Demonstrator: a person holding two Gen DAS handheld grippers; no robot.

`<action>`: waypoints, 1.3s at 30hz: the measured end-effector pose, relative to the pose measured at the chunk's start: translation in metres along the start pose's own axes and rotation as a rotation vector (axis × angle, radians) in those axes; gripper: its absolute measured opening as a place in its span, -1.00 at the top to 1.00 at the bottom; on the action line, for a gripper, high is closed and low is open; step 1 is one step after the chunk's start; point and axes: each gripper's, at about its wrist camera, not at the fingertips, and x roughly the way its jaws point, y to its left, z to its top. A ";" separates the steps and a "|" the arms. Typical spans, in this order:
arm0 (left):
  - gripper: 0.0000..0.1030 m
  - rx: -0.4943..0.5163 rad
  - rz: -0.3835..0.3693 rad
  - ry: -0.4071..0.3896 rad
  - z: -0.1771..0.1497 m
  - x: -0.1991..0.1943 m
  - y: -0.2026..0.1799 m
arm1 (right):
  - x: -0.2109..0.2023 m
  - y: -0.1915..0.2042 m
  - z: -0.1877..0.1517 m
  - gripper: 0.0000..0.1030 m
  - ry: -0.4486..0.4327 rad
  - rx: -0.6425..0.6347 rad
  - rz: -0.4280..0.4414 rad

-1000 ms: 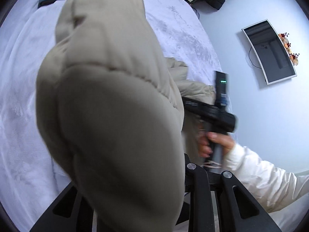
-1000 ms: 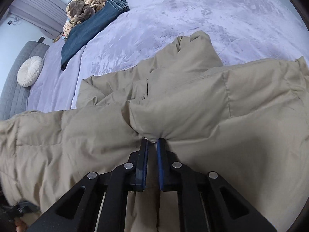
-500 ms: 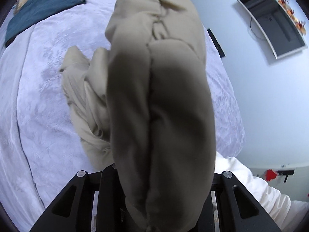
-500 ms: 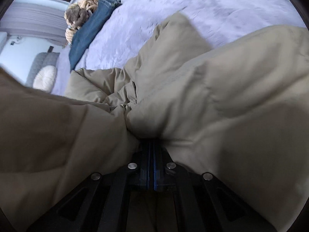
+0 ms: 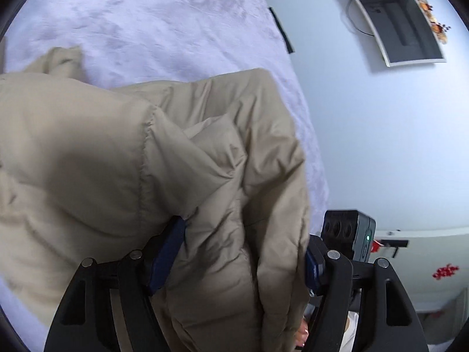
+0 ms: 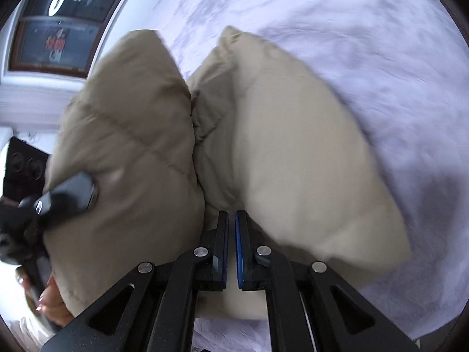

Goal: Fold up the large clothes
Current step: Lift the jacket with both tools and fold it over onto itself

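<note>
A beige puffer coat [image 5: 123, 170] lies bunched on the pale lilac bed [image 5: 146, 23]. My left gripper [image 5: 237, 252] stands wide open with a thick fold of the coat between its blue pads [image 5: 165, 256]. In the right wrist view the coat [image 6: 293, 158] fills the middle, doubled into two puffy halves. My right gripper [image 6: 231, 246] is shut on a thin edge of the coat where the halves meet. The left gripper's finger [image 6: 70, 196] shows blurred at the left, pressed against the coat.
The bed cover [image 6: 366, 44] spreads beyond the coat. A white wall with a mounted screen [image 5: 392, 14] stands right of the bed. The right gripper's camera body [image 5: 348, 234] sits close beside my left gripper. A dark window [image 6: 58, 20] is at the upper left.
The coat has come down from held upright to folded over on the bed. My left gripper's jaws have opened around the fold. The right gripper stays shut on the coat.
</note>
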 end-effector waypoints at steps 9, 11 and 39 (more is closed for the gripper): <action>-0.63 0.053 0.043 -0.063 -0.006 0.016 -0.019 | -0.080 0.017 -0.049 -0.49 -0.096 -0.060 -0.009; -0.63 0.079 0.087 -0.085 -0.010 0.003 -0.013 | -0.093 0.027 -0.060 -0.58 -0.084 -0.086 0.049; -0.64 0.201 0.590 -0.442 0.065 0.018 0.049 | -0.042 -0.037 -0.022 0.73 -0.043 -0.148 -0.427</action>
